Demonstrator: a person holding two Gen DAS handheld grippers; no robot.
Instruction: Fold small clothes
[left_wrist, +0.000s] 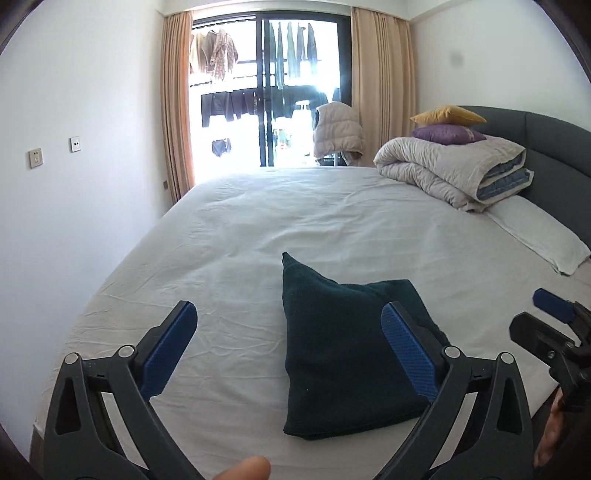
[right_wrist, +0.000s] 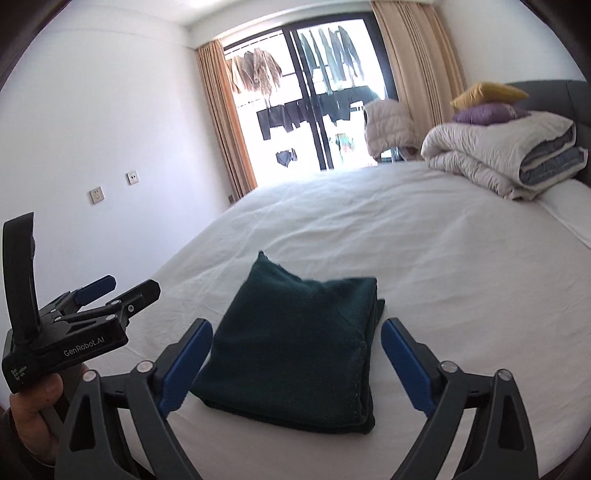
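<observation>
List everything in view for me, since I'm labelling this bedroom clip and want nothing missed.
folded garment: 1, dark green, on the sheet near both grippers, held by neither
bed sheet: 1, white, covering the bed
duvet: 1, pale grey with blue, folded by the headboard
cushions: 2, yellow on purple, atop the duvet
pillow: 1, white, beside the duvet
headboard: 1, dark grey, right
padded vest: 1, beige, by the window
curtains: 2, tan, flanking the window
hanging laundry: several, mixed, outside
wall plates: 2, left wall
left gripper: open
right gripper: open
</observation>
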